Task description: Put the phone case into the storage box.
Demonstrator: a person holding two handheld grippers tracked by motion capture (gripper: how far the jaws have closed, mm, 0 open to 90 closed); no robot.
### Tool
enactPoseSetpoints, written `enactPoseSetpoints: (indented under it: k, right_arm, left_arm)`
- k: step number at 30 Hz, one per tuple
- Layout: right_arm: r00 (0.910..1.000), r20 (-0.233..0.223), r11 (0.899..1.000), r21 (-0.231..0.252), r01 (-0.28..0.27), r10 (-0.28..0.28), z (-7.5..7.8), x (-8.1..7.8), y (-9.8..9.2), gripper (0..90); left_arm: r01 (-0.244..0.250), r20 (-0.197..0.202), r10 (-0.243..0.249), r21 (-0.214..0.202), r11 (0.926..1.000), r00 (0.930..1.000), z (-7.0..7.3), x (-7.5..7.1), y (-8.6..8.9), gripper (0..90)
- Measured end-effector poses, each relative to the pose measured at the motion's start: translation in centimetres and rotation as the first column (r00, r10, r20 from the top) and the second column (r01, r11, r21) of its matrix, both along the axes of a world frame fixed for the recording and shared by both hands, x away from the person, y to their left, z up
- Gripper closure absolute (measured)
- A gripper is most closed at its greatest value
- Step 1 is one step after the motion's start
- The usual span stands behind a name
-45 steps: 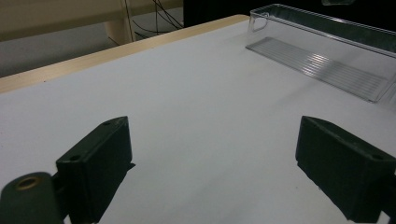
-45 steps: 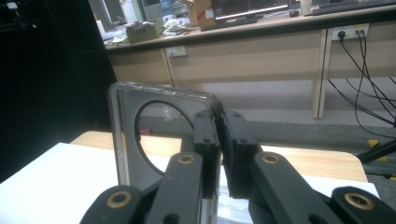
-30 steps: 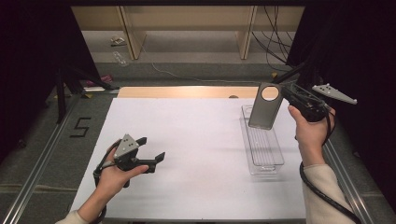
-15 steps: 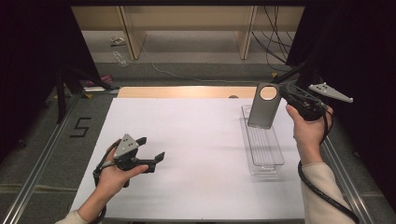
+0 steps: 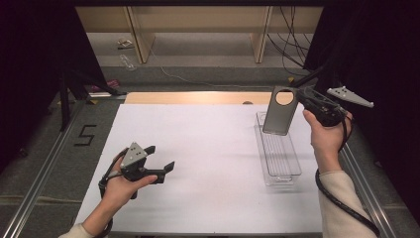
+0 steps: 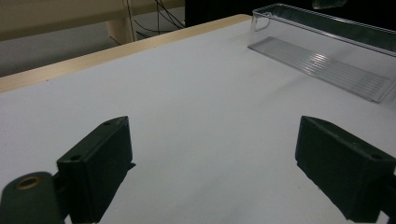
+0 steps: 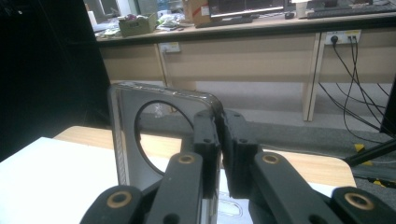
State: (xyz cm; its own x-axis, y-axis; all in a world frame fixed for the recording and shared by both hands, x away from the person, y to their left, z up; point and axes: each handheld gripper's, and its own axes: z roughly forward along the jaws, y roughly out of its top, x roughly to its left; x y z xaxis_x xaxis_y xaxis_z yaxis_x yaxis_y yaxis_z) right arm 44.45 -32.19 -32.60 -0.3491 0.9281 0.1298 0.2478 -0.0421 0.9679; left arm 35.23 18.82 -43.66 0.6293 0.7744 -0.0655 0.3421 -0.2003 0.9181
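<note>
big white rectangular table top w/ a pale wood strip along its far edge; dark floor and curtains round it. on the table's right part lies a long clear plastic tray w/ ribbed floor, running near to far; in the left gripper view the same tray sits at upper right, nothing in the part that shows.

right hand is raised over the table's right edge, holding the right gripper pointing left. its jaws are pinched tight on the edge of a flat dark grey see-through phone case w/ a big round hole near the top, which hangs upright above the tray's far end; can't tell if its lower edge touches the tray. in the right gripper view the case stands edge-on left of the closed black jaws, hole facing the room behind.

left hand rests low on the table's near-left part, well apart from the tray. left gripper has jaws spread wide, nothing btw them, just bare white table.
</note>
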Motion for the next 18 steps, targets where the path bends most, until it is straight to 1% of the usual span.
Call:
enactPoseSetpoints:
  k: [18]
  right_arm:
    - [1.0, 0.001, 1.0, -0.009, 0.004, -0.004, 0.02, 0.45, 0.14, 85.5]
  left_arm:
    - [-0.002, 0.0, 0.002, -0.002, 1.0, 1.0, 0.01, 0.01, 0.04, 10.6]
